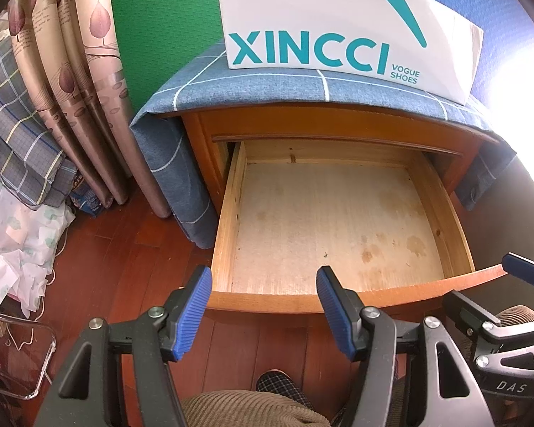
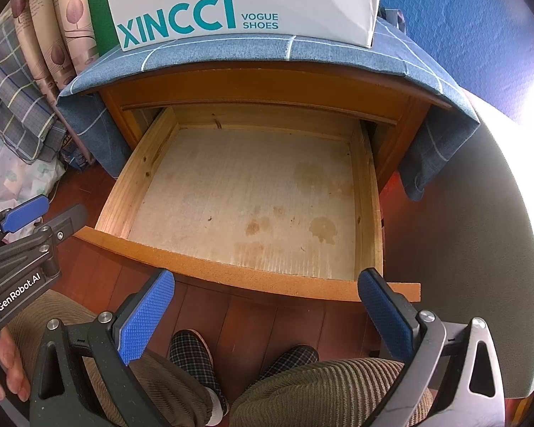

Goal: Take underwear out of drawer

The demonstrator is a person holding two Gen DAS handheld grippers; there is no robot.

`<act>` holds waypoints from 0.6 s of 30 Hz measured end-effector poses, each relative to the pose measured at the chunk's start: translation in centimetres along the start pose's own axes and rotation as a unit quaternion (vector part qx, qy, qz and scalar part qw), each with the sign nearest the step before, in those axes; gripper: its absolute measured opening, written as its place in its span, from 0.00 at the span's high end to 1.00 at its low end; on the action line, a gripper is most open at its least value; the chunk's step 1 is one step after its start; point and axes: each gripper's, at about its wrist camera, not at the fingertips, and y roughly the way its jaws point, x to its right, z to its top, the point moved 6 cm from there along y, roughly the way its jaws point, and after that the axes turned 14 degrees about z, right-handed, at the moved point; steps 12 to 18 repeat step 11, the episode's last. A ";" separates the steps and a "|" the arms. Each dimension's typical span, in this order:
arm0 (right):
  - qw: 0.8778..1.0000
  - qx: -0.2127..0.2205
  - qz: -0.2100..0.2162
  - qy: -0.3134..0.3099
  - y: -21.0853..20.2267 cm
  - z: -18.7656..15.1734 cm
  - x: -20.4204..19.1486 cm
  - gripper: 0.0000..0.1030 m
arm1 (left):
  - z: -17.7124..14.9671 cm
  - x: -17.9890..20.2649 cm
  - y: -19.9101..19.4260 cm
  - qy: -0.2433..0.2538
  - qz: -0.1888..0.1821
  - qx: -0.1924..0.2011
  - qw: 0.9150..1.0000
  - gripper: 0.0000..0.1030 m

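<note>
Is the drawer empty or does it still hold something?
Empty. The drawer is pulled open, and both views show only its bare, stained wooden bottom.

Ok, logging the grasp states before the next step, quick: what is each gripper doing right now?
Left gripper: open, holding nothing, in front of the pulled-out wooden drawer.
Right gripper: open, holding nothing, before the same drawer.

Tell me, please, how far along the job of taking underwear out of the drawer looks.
Done: the pale wooden drawer is pulled out, its stained floor bare, no underwear in view. In hand: nothing; the left gripper and right gripper both hover open in front of it. Left: apparently nothing to lift out; where the underwear is, I cannot tell.
</note>
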 end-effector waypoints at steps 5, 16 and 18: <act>1.000 -0.001 0.001 0.000 0.1 -0.1 0.0 0.01 | 0.0 0.1 -0.2 0.003 0.000 0.006 1.000 0.39; 1.000 -0.002 0.001 -0.001 0.1 -0.1 0.0 0.01 | 0.0 0.1 -0.3 0.004 -0.002 0.005 1.000 0.39; 1.000 -0.002 0.001 -0.001 0.1 -0.1 0.0 0.01 | 0.0 0.1 -0.3 0.004 -0.002 0.005 1.000 0.39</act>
